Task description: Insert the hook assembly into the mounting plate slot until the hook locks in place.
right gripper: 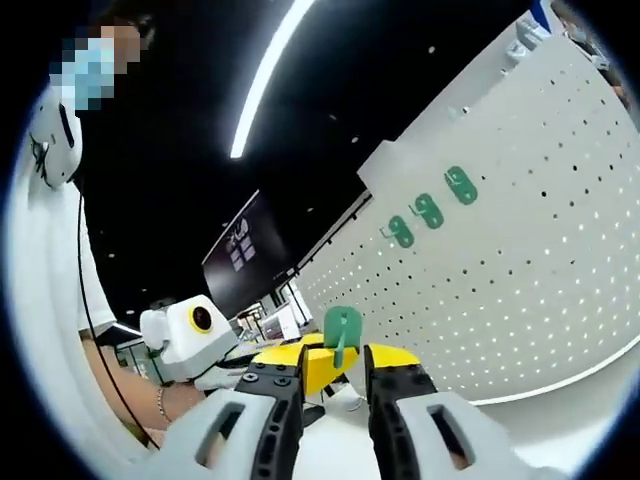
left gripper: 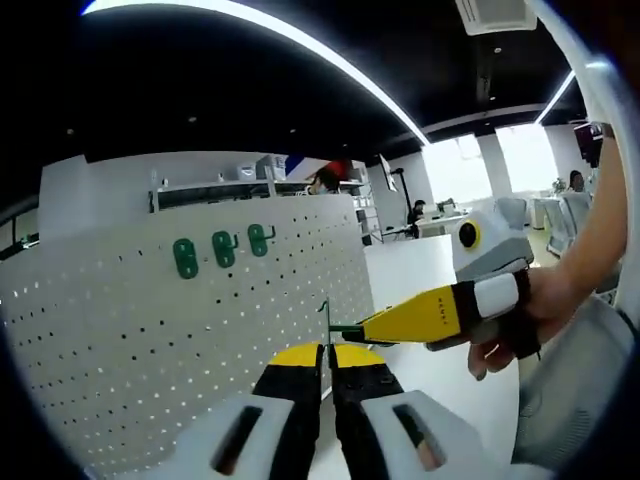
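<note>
Pegboard [left gripper: 150,330]: white perforated sheet, smooth matt, looks like painted metal; three green hooks [left gripper: 222,250] mounted on it have a plastic-looking, slightly glossy face. The loose hook [right gripper: 343,330] is the same smooth green plastic with a thin metal-looking stem. Gripper jaws are matt black with satin yellow tips, bodies smooth white moulded plastic.

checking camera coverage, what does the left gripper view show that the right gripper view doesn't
Left gripper view: the green hook edge-on at the left gripper, and the right gripper reaching in, held by a hand.

Right gripper view: the hook's flat green face and a person's white sleeve.

Both: the white pegboard with three green hooks already mounted.
</note>
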The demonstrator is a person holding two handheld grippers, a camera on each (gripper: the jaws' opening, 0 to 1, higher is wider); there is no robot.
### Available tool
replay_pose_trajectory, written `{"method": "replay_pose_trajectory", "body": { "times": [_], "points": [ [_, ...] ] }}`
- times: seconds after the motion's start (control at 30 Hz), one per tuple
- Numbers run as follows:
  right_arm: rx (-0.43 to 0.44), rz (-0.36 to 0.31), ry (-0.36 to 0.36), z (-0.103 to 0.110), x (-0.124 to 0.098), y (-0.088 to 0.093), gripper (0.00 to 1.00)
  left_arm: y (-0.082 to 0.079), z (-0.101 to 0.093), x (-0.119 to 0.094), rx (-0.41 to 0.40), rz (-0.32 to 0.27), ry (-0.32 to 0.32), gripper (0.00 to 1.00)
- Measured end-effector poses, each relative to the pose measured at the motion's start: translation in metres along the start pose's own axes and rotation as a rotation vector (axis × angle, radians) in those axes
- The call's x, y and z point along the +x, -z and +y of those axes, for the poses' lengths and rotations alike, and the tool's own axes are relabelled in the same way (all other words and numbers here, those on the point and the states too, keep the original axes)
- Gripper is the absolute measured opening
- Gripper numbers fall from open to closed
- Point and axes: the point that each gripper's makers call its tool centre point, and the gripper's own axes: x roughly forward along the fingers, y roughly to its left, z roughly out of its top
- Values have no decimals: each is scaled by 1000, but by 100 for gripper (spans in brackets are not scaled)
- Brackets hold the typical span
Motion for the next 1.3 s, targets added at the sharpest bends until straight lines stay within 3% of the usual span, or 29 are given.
{"method": "replay_pose_trajectory", "body": {
  "times": [0.17, 0.83, 1.0, 1.07, 1.3],
  "points": [
    [-31, 1, -2, 2, 4, 0, 8, -1, -3, 0, -6, -2, 1, 2],
    [8, -25, 45, -5, 12, -2, 2, 1, 2, -3, -19, 2, -38, 2],
    [43, -38, 66, -6, 13, -1, 2, 1, 3, -2, -30, 7, -46, 2],
    [115, -41, 68, -7, 13, -1, 2, 2, 3, -2, -31, 6, -47, 2],
    [119, -46, 77, -7, 13, -1, 0, 2, 4, -2, -28, 6, -48, 2]
  ]
}}
